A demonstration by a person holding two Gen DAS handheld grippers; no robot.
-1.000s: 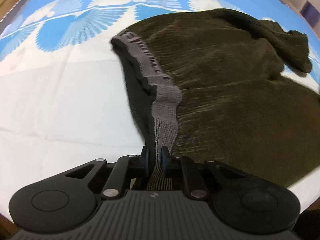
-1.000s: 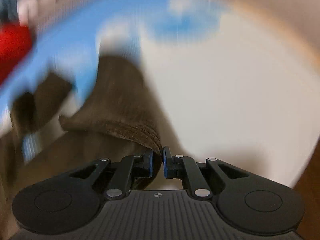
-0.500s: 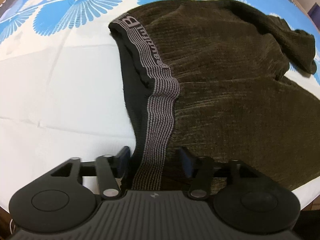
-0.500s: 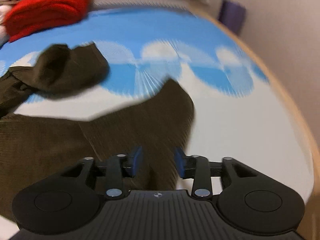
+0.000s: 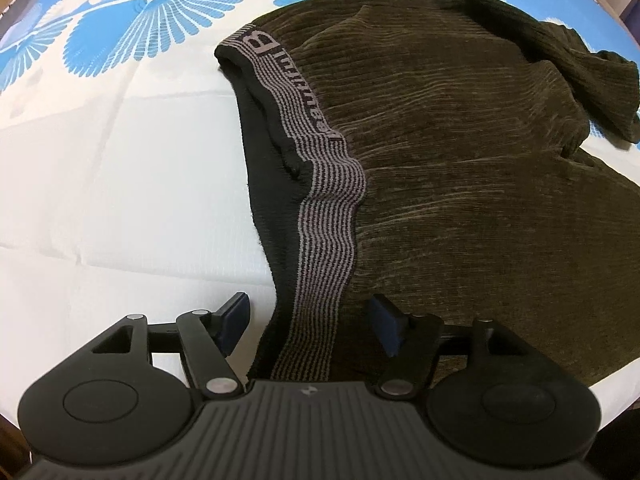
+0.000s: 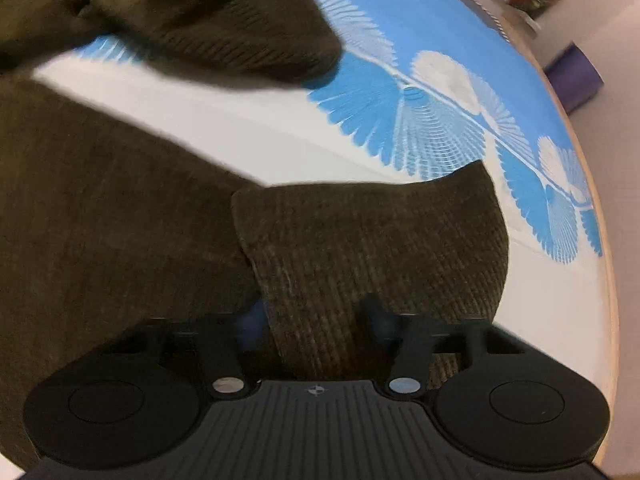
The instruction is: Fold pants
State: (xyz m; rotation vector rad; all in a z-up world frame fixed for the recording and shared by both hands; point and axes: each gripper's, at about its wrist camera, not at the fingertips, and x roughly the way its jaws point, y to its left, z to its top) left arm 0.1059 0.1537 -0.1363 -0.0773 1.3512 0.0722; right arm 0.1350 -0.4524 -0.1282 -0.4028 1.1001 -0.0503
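Pants (image 5: pixel 460 184) lie flat, waistband (image 5: pixel 320 216) toward left claw (image 5: pixel 310 322), opening, band loose between; right claw (image 6: pixel 316 326) closing over a leg cuff (image 6: pixel 372 248).

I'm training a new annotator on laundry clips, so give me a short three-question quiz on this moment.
1. True or false: the pants hang over a chair.
2. Multiple choice: the striped waistband is A) grey, B) yellow, C) red.
3. Fill in: between the pads of the left gripper runs the ____.

Key:
1. False. They lie spread on the blue-and-white sheet.
2. A.
3. Waistband. The pads stand clear of it as the jaws are opening.
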